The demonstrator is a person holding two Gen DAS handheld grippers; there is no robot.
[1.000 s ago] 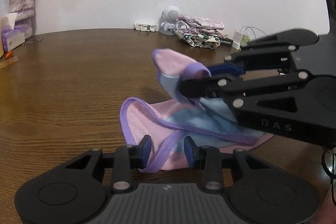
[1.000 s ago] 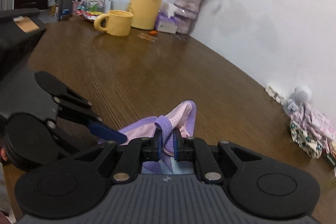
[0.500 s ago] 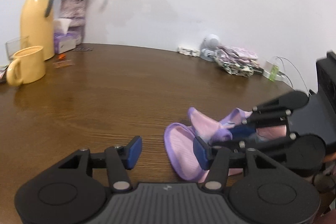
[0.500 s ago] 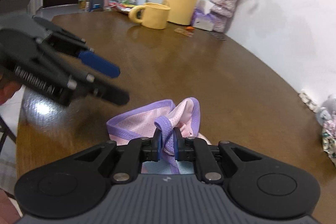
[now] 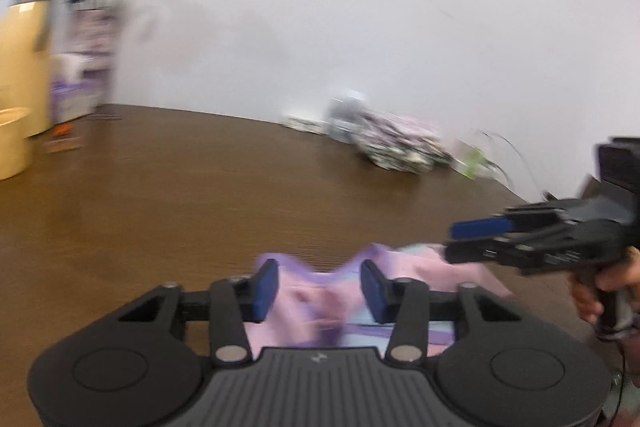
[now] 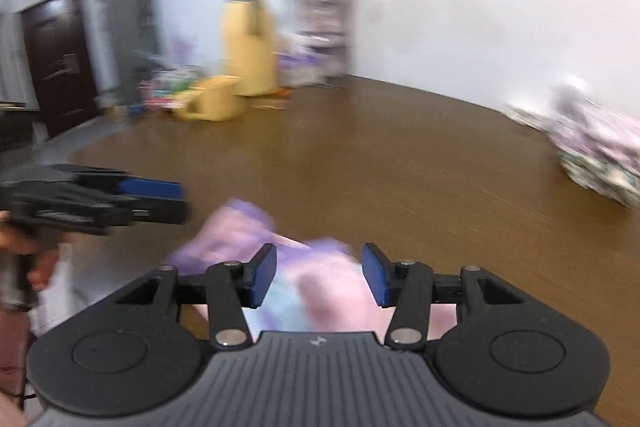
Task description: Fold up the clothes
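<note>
Brown wooden table [image 5: 200,195] fills both views; both blurred. Pink garment with purple trim [image 5: 316,303] lies crumpled on table's near edge, below both grippers. Left gripper [image 5: 316,291]: jaws apart and closing, garment seen between blue pads, not pressed. Right gripper [image 6: 319,275]: jaws apart and opening, garment released beneath. Yellow flask [image 6: 250,55] and yellow mug [image 6: 214,103] stand far left; patterned folded clothes [image 5: 396,147] by wall.

One pink-and-purple garment [image 5: 320,307] lay at the lower centre. Two grippers showed: the left gripper [image 5: 318,285] and the right gripper [image 6: 319,275]. There was one yellow jug [image 6: 250,55], one yellow mug [image 6: 216,103], one vase of flowers [image 6: 324,39] and one pile of patterned clothes [image 5: 400,147] at the right.
</note>
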